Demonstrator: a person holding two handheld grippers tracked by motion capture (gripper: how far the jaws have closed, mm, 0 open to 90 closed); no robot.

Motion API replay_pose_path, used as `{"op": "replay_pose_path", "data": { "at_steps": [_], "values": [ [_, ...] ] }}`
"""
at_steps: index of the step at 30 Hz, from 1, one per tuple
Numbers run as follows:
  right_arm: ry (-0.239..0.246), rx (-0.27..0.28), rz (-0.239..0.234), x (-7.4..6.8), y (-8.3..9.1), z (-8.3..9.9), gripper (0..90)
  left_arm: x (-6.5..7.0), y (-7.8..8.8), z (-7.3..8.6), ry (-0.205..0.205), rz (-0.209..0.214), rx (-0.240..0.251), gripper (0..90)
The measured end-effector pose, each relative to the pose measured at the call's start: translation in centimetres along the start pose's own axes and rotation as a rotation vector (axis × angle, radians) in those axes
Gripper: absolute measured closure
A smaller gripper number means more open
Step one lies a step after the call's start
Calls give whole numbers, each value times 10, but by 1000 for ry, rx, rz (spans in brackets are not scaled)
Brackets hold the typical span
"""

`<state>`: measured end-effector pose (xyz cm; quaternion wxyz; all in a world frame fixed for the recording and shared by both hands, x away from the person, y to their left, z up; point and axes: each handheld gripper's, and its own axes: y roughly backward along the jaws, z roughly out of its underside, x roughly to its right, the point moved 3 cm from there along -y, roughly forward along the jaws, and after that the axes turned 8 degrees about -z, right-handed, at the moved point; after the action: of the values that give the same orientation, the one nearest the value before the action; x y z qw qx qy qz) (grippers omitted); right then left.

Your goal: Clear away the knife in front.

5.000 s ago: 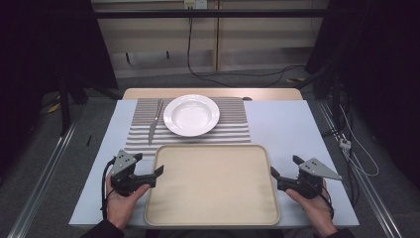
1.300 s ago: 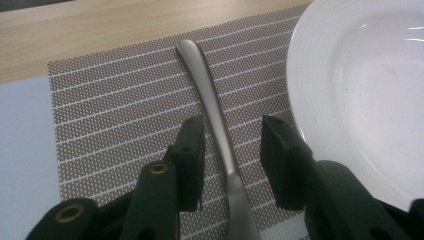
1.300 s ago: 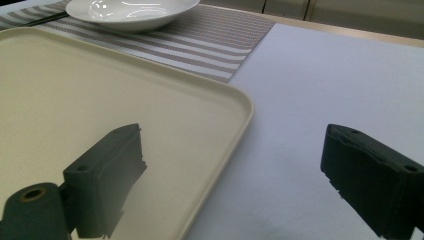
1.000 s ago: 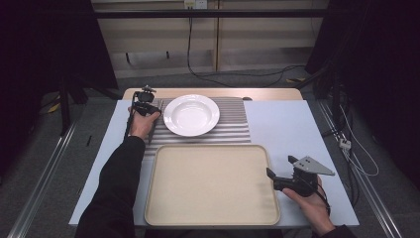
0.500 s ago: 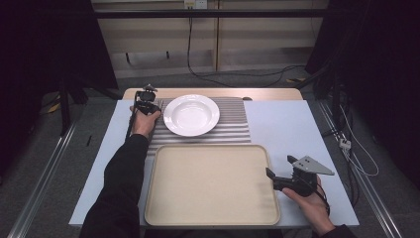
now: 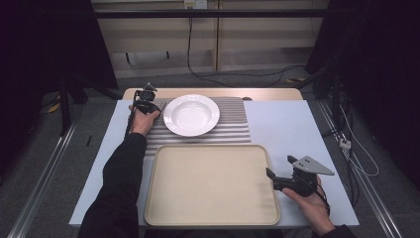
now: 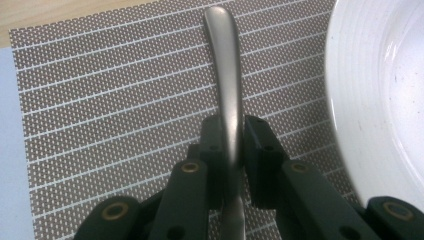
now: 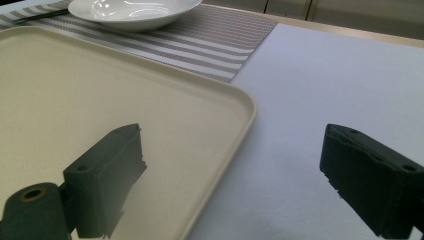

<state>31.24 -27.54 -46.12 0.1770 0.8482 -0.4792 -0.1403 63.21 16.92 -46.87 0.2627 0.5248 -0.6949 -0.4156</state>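
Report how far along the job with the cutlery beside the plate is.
Done: the left hand-held gripper has reached the placemat, and its jaws have just been closing on the metal cutlery handle, which now sits clamped between them beside the white plate. In hand: that grip; the piece lies on the mat, not yet lifted. Left: lifting and moving it. The tray is bare, and the right hand-held gripper waits open at its edge.

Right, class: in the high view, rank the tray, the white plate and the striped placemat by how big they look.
1. tray
2. striped placemat, partly hidden under the plate
3. white plate
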Motion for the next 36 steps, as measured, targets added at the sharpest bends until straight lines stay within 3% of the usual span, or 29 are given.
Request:
{"op": "replay_pose_path", "data": {
  "at_steps": [5,8,16,36],
  "values": [
    [0,-1,1,0,0,0,104,-3,1,1,24,18,-3,800],
    [1,-1,2,0,0,0,104,-4,3,2,9,14,-17,800],
    [1,-3,3,0,0,0,104,-7,6,3,27,16,-8,800],
    [5,-2,1,-2,-1,-1,104,-6,40,7,-26,33,49,800]
  ]
}}
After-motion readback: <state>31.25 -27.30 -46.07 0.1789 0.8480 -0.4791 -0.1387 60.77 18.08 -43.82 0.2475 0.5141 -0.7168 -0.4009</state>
